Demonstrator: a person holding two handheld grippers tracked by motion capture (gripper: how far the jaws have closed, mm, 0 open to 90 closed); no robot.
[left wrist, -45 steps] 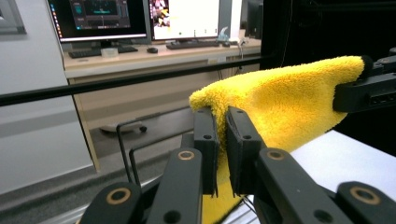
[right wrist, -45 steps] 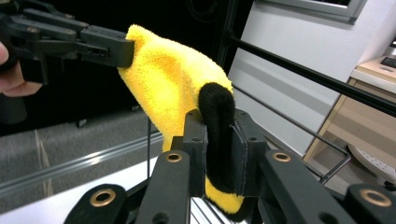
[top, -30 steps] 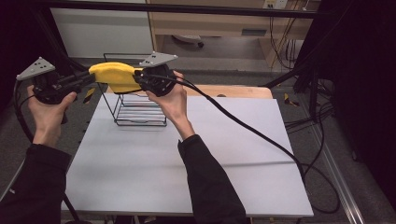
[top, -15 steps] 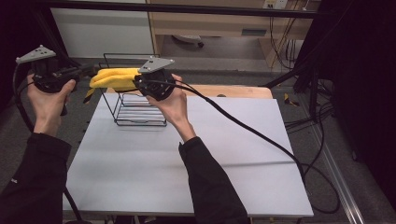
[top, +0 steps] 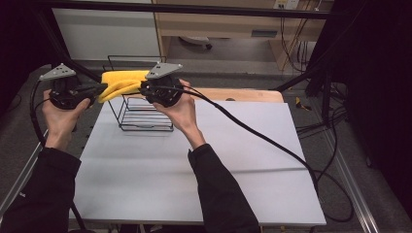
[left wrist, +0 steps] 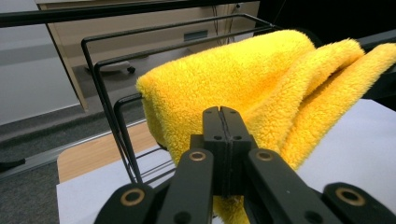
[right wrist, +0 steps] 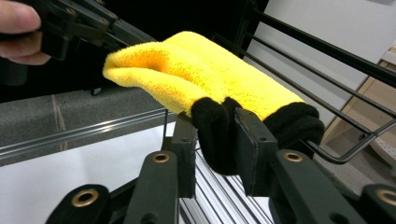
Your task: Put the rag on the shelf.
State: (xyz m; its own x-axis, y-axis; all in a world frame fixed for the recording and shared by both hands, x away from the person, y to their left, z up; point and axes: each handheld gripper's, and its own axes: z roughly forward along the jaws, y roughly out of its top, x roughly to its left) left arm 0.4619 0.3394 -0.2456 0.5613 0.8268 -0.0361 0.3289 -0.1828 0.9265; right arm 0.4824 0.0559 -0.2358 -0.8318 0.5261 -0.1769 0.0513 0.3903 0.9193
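The yellow towel (top: pixel 122 83) lies draped over the top rails of the black wire rack (top: pixel 141 112), which stands at the far left of the white table (top: pixel 194 165). The left gripper (top: pixel 95 91) has its jaws pressed together with no cloth visible between them, just short of the towel's left end. The right gripper (right wrist: pixel 215 135) has just been opening; its jaws stand apart around the towel's black edge (right wrist: pixel 219 133). To finish well, ease both away without dragging the cloth off the rails.
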